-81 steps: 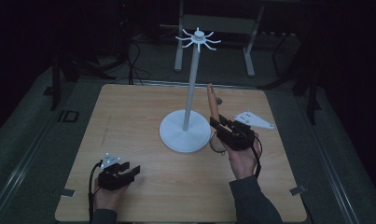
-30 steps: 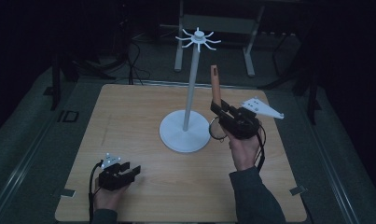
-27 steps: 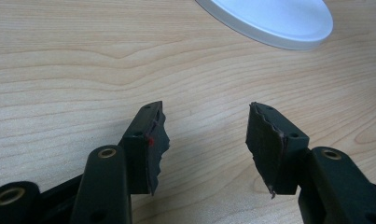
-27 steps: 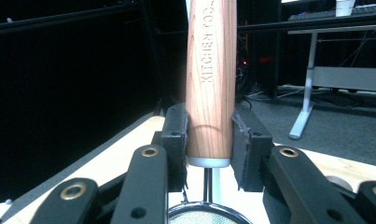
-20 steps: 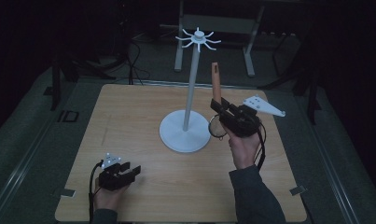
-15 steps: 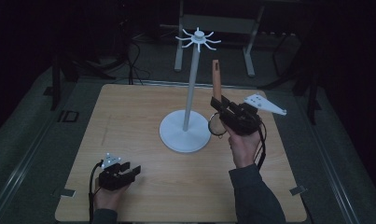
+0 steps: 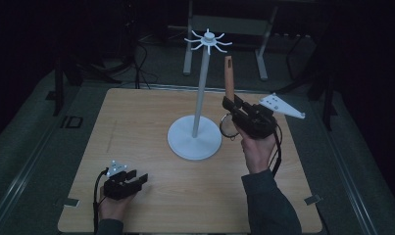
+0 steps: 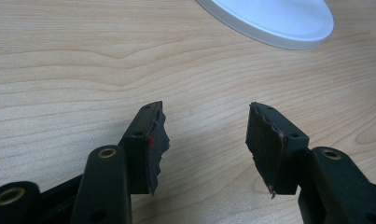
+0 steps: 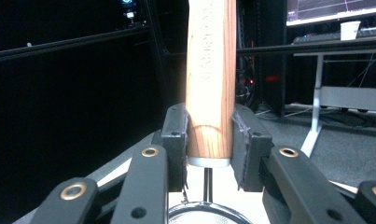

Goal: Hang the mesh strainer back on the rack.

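Wooden handle [image 9: 210, 74] stands upright, clamped in right claw [image 7: 230, 105] right of stand [image 7: 195, 139]; its ring [image 7: 228, 128] dangles and may snag. Left claw [image 8: 205, 140] rests apart on bench [image 7: 136, 127].

Above the jaws, the wooden handle [image 9: 211, 70] runs off the top edge, and below them the metal ring [image 9: 202, 214] is cut off.

Wooden table [image 7: 151, 117], dark surrounding floor [image 7: 33, 142]
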Motion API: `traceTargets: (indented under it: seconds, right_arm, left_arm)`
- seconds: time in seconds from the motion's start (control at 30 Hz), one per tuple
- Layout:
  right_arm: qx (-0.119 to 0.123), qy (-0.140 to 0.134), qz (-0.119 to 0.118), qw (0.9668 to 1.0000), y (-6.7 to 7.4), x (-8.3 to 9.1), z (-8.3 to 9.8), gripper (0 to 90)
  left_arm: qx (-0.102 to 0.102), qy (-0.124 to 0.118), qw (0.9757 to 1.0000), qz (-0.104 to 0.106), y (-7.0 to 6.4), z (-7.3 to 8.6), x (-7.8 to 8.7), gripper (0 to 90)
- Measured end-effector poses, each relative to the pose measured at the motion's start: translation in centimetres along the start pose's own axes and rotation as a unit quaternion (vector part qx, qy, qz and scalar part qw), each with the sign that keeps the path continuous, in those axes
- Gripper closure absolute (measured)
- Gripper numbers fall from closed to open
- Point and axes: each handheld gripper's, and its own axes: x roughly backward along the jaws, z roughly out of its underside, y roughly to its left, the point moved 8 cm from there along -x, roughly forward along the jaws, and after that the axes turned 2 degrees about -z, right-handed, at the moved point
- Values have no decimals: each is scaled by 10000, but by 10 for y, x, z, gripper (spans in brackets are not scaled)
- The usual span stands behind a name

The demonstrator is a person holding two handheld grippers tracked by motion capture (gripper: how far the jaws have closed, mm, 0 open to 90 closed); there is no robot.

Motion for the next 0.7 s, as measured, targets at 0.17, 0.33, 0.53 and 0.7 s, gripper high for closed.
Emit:
traceTargets:
  seconds: [0.17,0.33,0.53,0.7]
  right_arm:
    - [11,-92,-52,9999,1,-2,-4,695]
    - [87,-128,-85,9998,3,-4,-8,695]
    - [85,-173,-66,9998,1,-7,-14,695]
    - [15,-140,-94,9999,-3,-13,-16,695]
  left_arm:
    - [-3,-1,10000,0,0,0,0,468]
    - [3,5,10000,5,0,0,0,468]
    - [3,2,10000,1,0,0,0,468]
    - [2,5,10000,0,0,0,0,468]
